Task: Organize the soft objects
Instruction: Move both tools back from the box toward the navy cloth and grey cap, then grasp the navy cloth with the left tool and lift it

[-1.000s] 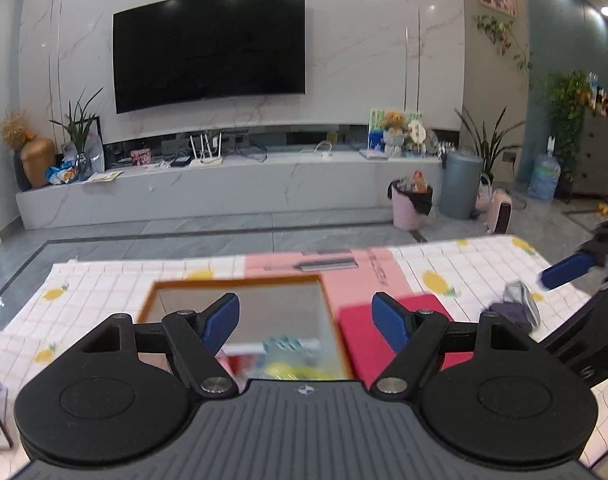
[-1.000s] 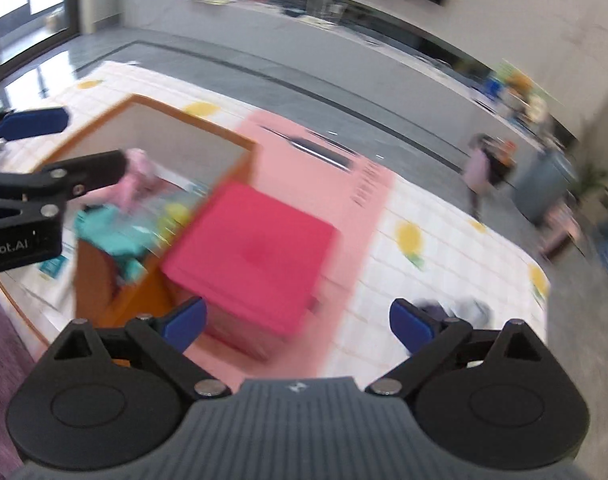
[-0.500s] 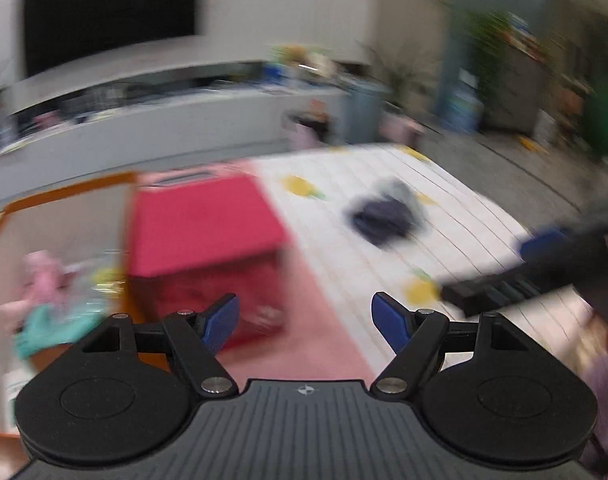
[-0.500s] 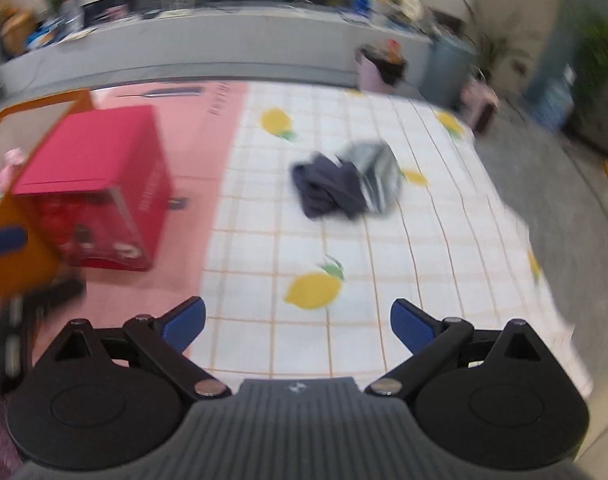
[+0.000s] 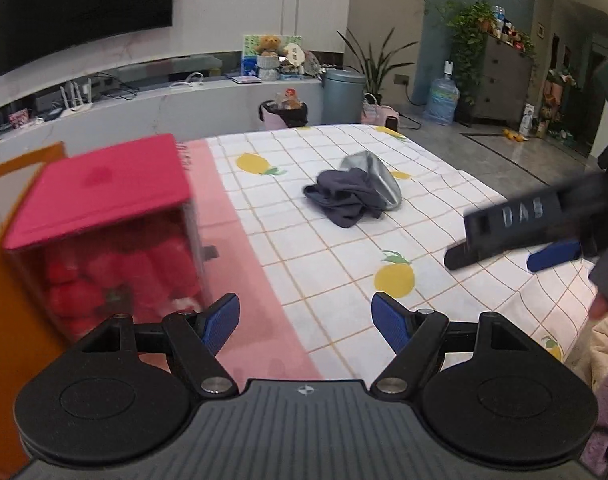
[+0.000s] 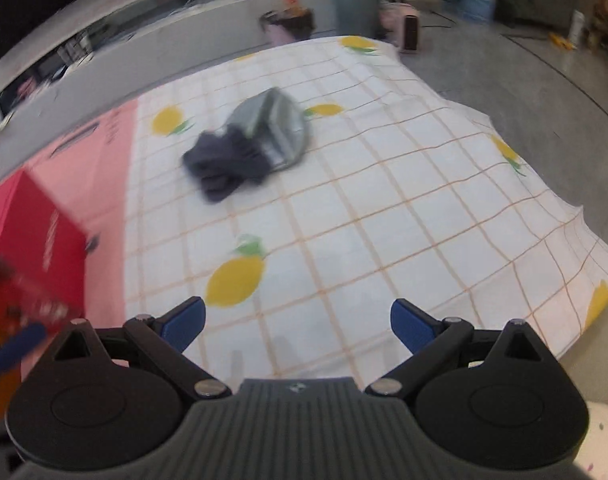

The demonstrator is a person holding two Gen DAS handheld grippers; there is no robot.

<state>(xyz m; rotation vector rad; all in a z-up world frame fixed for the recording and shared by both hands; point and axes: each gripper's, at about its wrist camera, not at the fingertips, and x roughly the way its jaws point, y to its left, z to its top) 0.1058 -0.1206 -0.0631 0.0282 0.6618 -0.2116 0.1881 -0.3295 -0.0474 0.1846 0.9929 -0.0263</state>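
Box [image 5: 100, 216] contents blurred, left edge cropped

The left wrist view sits just behind its own wide-spread left gripper [image 5: 305, 322] and looks forward and somewhat down across the lemon-print cloth [image 5: 343, 248], far enough up to take in the television [image 5: 80, 12] on the wall behind; the red box [image 5: 104, 216] fills its near left, and the right gripper [image 5: 515, 244] enters from its right edge; the right wrist view sits behind its own spread blue fingers, tilts more steeply at the same cloth [image 6: 363, 208], and shows little of the room; both views share the dark garment [image 5: 343, 198] and grey pouch [image 5: 377, 178] mid-cloth, the lemon prints, and the red box [image 6: 28, 232] at the left
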